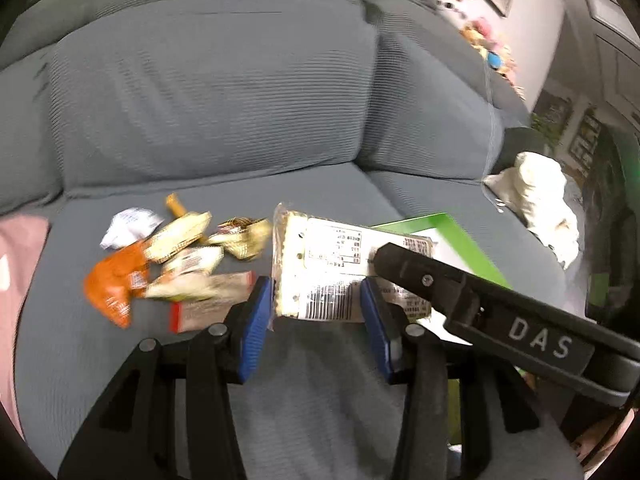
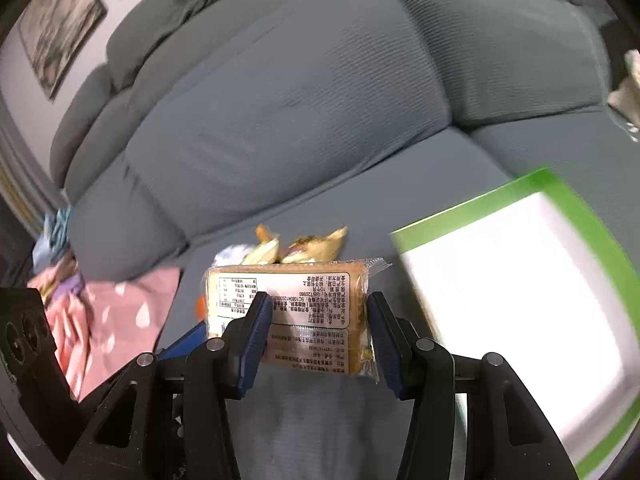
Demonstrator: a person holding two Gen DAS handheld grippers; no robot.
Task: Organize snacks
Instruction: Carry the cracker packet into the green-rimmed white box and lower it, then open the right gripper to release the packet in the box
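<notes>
Loose snacks (image 1: 172,264): we saw the heap of small wrappers lying on the grey sofa seat (image 1: 100,360), off to the left of both tools and well apart from the box.
Left gripper (image 1: 316,312): we found its blue pads clamped on the two side edges of a flat labelled cracker packet (image 1: 320,264), which stood out ahead of the jaws with its label towards the camera.
Packet axis, left: we read its long axis as running forward and away from the jaws, tilted a little to the right.
Right gripper (image 2: 320,320): we saw its pads pressed on the short ends of a second cracker packet (image 2: 288,296), held clear of the seat.
Packet axis, right: we read this one as lying crosswise, its length spanning the jaws from pad to pad.
Green-rimmed box (image 2: 500,280): we placed it on the seat just right of the right gripper, its white floor open upward.
Nearer hand: we judged the right hand closer to the box, so its packet would go in first, moving rightward.
</notes>
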